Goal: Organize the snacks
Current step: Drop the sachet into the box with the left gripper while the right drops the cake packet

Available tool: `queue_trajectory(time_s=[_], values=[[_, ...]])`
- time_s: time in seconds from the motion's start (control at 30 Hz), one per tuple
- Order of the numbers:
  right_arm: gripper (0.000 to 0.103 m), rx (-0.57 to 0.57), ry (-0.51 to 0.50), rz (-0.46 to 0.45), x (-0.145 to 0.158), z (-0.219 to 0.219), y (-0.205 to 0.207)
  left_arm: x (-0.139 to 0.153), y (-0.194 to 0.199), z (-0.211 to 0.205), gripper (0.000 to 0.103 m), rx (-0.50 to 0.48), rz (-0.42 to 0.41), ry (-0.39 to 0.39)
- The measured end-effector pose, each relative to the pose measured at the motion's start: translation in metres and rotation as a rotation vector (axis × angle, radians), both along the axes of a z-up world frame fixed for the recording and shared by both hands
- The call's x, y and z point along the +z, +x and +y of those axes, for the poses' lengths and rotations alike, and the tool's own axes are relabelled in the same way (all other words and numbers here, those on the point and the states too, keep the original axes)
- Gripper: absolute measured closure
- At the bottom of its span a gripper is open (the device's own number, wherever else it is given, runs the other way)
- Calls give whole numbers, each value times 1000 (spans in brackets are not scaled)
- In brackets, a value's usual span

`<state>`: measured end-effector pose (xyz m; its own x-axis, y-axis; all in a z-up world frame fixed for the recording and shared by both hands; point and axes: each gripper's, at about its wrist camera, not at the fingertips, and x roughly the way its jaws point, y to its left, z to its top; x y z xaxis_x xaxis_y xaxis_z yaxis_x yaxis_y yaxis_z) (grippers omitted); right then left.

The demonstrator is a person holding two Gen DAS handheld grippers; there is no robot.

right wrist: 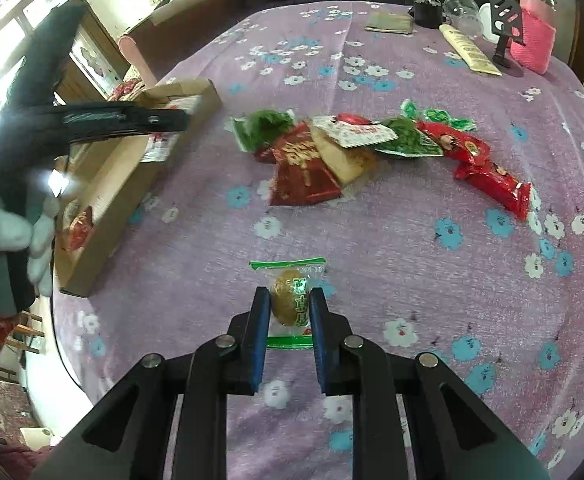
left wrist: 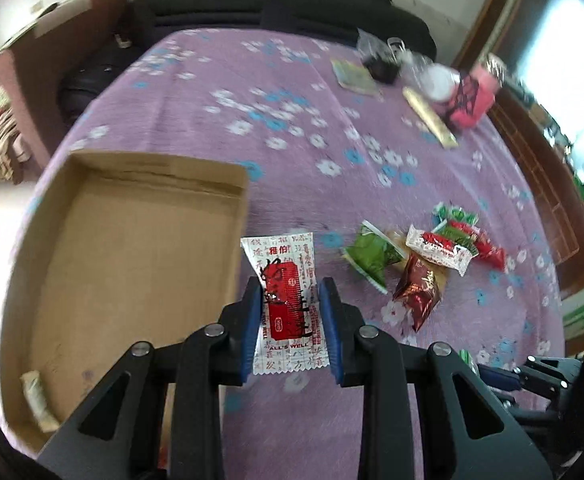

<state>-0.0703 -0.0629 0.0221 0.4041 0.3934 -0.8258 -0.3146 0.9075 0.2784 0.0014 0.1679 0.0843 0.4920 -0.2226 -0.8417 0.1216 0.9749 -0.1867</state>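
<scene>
- Your left tongs [left wrist: 291, 292] are closed narrow on a red-and-white snack packet [left wrist: 286, 300]; the blue pads pinch its sides, and it hangs just beside the right wall of the cardboard box [left wrist: 140, 248], outside the rim.
- Your right tongs [right wrist: 290, 300] are closed narrow on a clear green-trimmed packet [right wrist: 290, 300] with a round brown snack inside. Judging by the view, it sits low over the flowered purple counter [right wrist: 372, 240], well to the right of the box.
- The box is nearly bare in the left view: one pale packet [left wrist: 38, 400] lies in its near left corner. From the right view a red packet seems to lie inside too, though it is blurred.
- The loose heap of snacks [left wrist: 424, 256], green, red and white wrappers, rests on the counter to the right of the box, well apart from it.
- You look to be mid-sort: both tongs loaded, neither packet yet in the box.
- Next, your left hand needs to carry its packet leftward over the box's right wall, then widen the tongs once it is above the cardboard floor.
- Your right packet has farther to go toward the box; keep it clear of the left tool, which crosses above the box in the right view.
</scene>
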Motion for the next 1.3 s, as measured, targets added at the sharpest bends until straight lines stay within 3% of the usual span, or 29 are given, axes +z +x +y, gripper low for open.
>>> queue_trajectory(time_s=[0.2, 0.47, 0.67, 0.97, 1.13, 1.3], values=[[85, 70, 78, -10, 31, 41, 9, 18, -31, 75, 72, 132, -36, 23], [85, 211, 163, -25, 62, 160, 42, -8, -46, 165, 72, 274, 3, 31], [85, 239, 85, 13, 32, 240, 65, -35, -42, 192, 71, 294, 56, 24], [83, 237, 21, 54, -2, 284, 81, -38, -45, 203, 67, 273, 44, 29], [82, 215, 25, 34, 6, 285, 79, -24, -47, 202, 52, 290, 31, 55], [82, 187, 23, -16, 23, 265, 69, -6, -46, 187, 30, 316, -3, 156]])
